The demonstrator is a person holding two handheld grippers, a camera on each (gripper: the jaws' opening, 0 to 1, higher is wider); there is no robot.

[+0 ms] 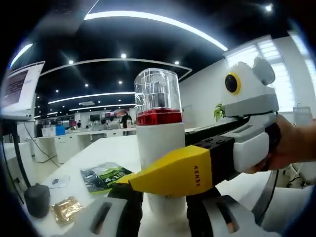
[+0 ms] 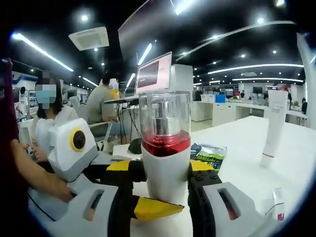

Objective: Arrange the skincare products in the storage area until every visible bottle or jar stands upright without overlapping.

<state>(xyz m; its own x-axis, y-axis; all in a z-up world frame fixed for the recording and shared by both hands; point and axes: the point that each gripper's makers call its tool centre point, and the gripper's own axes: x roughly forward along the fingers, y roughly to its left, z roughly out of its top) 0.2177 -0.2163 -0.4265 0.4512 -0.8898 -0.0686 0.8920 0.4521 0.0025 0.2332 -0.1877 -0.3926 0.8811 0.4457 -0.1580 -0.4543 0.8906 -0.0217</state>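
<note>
Your bottle [image 1: 158, 143] has a smooth, matt white plastic body, a glossy red band and a clear, glassy plastic cap with a shiny metallic pump inside. Your left gripper [image 1: 163, 210] shows matt black jaws on pale grey plastic housings; your right gripper [image 2: 160, 197] looks the same, and where it crosses the left gripper view its shell is smooth white plastic with a glossy yellow plastic wedge. The table [image 1: 106, 148] is smooth, white, slightly sheeny. On it lie a crinkled gold foil sachet [image 1: 65, 209], a glossy green printed packet [image 1: 102, 176] and a matt dark grey object [image 1: 36, 200]. The white tube [image 2: 274, 126] looks satin plastic.
</note>
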